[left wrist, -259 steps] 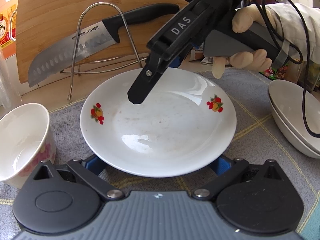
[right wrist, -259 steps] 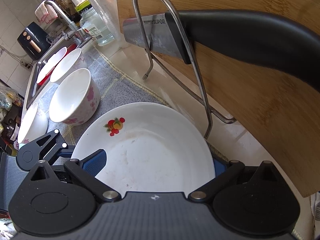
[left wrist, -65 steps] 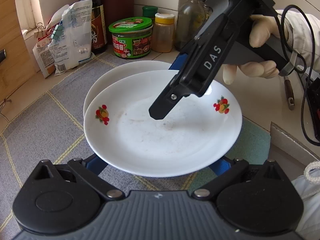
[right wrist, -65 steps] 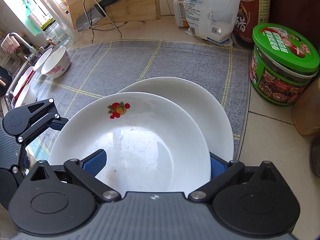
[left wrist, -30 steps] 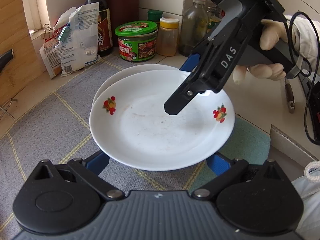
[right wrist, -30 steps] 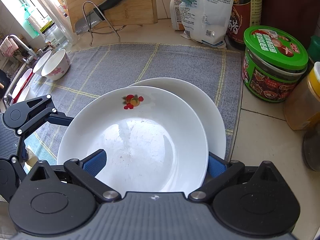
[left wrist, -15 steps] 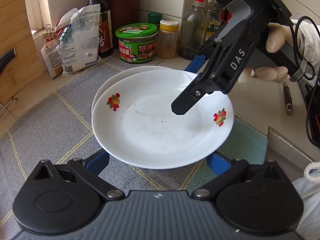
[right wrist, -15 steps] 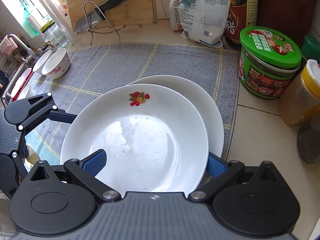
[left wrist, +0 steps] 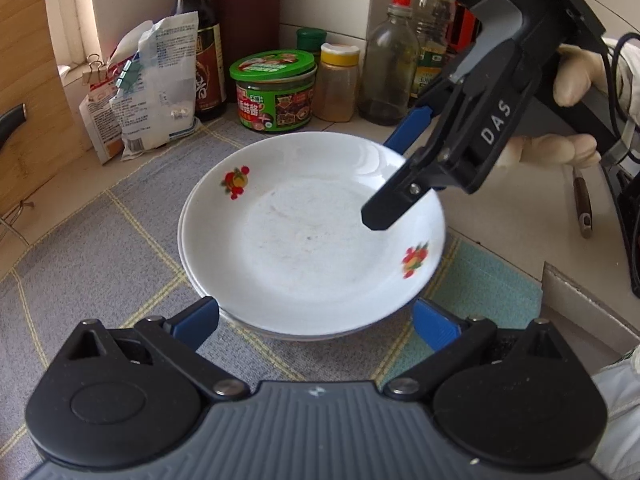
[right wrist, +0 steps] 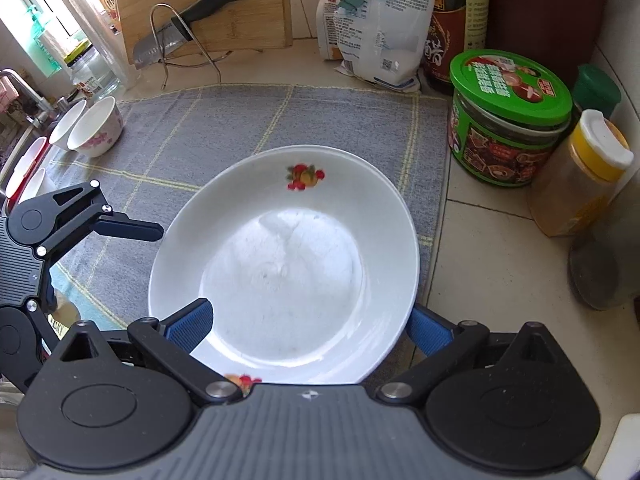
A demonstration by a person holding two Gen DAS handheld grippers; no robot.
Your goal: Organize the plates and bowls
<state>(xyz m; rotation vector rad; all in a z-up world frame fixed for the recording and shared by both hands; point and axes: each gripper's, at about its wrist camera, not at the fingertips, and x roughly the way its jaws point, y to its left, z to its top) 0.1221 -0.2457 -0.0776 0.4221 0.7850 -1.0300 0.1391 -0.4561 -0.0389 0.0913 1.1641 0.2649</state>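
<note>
A white plate with fruit prints [left wrist: 304,240] rests on top of a second white plate [left wrist: 280,330] whose rim shows just under it, on the grey mat. It also shows in the right wrist view [right wrist: 288,272]. My left gripper [left wrist: 316,318] is open, its blue fingers [left wrist: 196,320] apart at the plate's near rim. My right gripper [right wrist: 308,326] is open at the plate's opposite rim, and shows in the left wrist view [left wrist: 394,176] over the plate. Two bowls [right wrist: 96,126] stand at the mat's far left.
A green-lidded jar [right wrist: 508,120], a yellow-capped jar [right wrist: 580,180], sauce bottles [left wrist: 204,60] and a white bag [right wrist: 380,20] stand beside the plates. A cutting board with a knife on a wire rack [right wrist: 192,28] is at the back. The grey mat [right wrist: 240,128] lies between.
The fruit plate has gone down and now sits squarely on the lower plate. Both grippers have drawn back a little, with their fingers off the rim.
</note>
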